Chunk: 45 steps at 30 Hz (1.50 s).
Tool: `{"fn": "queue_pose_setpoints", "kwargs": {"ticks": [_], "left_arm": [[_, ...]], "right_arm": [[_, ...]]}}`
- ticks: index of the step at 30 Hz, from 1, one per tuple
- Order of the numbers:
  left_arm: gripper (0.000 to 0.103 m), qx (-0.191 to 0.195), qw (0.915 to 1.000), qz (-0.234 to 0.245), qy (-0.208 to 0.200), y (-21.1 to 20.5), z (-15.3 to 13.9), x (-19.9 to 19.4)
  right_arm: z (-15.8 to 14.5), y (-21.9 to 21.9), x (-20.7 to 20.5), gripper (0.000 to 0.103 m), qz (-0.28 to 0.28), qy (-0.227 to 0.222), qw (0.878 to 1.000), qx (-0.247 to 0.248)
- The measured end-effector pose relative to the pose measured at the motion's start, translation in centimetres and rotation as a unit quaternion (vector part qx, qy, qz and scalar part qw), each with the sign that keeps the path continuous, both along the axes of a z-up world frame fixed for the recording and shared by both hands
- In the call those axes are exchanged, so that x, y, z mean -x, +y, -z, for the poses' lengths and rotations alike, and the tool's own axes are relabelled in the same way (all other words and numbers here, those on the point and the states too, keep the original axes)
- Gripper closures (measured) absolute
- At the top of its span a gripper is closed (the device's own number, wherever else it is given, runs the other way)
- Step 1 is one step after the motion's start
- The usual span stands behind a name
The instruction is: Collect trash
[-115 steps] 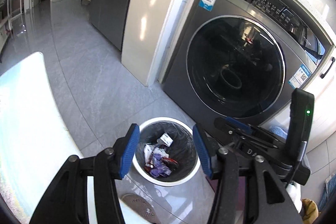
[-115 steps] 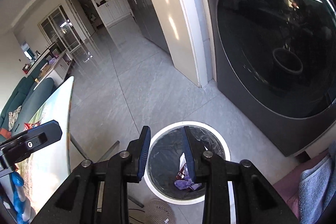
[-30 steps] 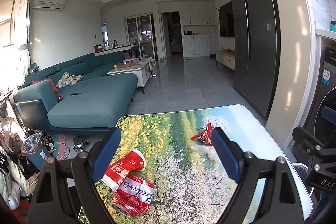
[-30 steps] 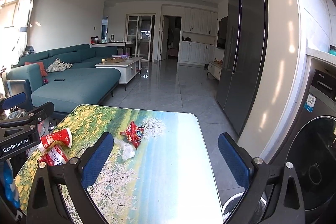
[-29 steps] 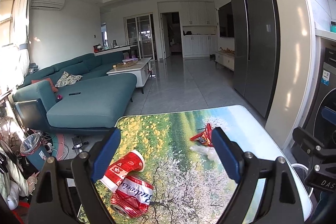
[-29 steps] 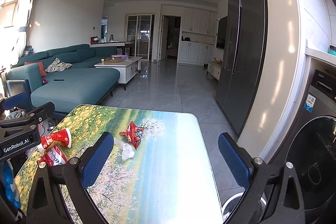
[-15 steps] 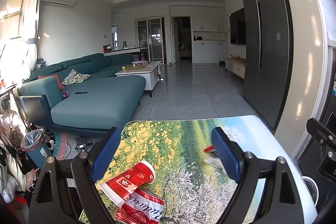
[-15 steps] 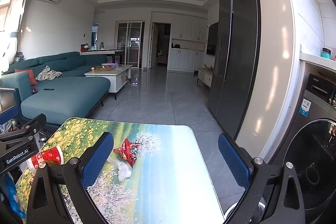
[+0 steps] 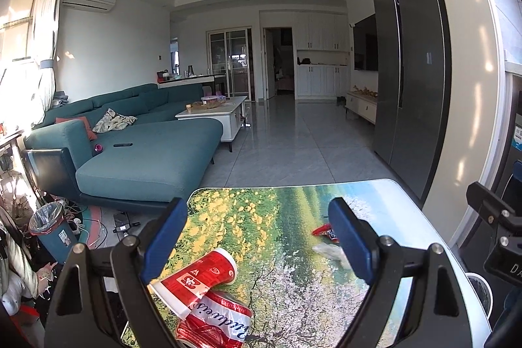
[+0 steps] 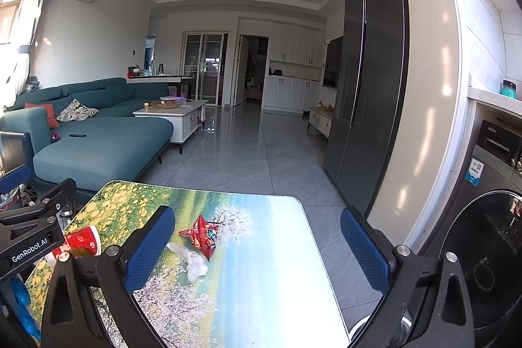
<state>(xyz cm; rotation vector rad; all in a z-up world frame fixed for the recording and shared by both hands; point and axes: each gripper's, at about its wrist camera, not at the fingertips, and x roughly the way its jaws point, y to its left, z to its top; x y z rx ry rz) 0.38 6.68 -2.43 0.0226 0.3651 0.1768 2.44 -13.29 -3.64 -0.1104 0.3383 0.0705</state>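
Four pieces of trash lie on the table (image 10: 267, 276), so the clearing is not finished. A red paper cup (image 9: 199, 278) lies on its side near the table's left edge, its body touching a crushed red can (image 9: 215, 320) at the near edge. Toward the middle of the far half sits a crumpled red wrapper (image 10: 201, 233), with a clear plastic scrap (image 10: 192, 260) just beside it on the near side. The left gripper (image 9: 257, 245) hangs spread wide above cup and can, holding nothing. The right gripper (image 10: 256, 248) is spread just as wide and empty, over the table's right half. The white rim of a bin (image 9: 479, 291) shows beyond the table's right edge; its contents are hidden. A second lined bin (image 9: 49, 222) stands on the floor by the sofa (image 9: 143, 158); I cannot tell what it holds. Judging by this, all four pieces remain to be carried off.
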Motion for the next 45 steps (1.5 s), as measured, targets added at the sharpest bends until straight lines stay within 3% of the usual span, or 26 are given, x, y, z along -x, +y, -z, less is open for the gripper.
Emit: {"fn": "queue_pose_setpoints", "kwargs": {"ticks": [8, 31, 45], "left_arm": [[0.015, 0.012, 0.9999, -0.002, 0.006, 0.4, 0.1, -0.1], [0.015, -0.010, 0.9997, -0.019, 0.015, -1.2, 0.4, 1.0], [0.013, -0.026, 0.9964, 0.012, 0.080, -5.8, 2.8, -2.1]], "right_arm": [[0.2, 0.3, 0.1, 0.001, 0.005, 0.004, 1.000, 0.007], [1.9, 0.4, 1.0, 0.001, -0.007, -0.002, 1.000, 0.012], [4.8, -5.4, -1.1, 0.001, 0.010, 0.038, 0.999, -0.031]]}}
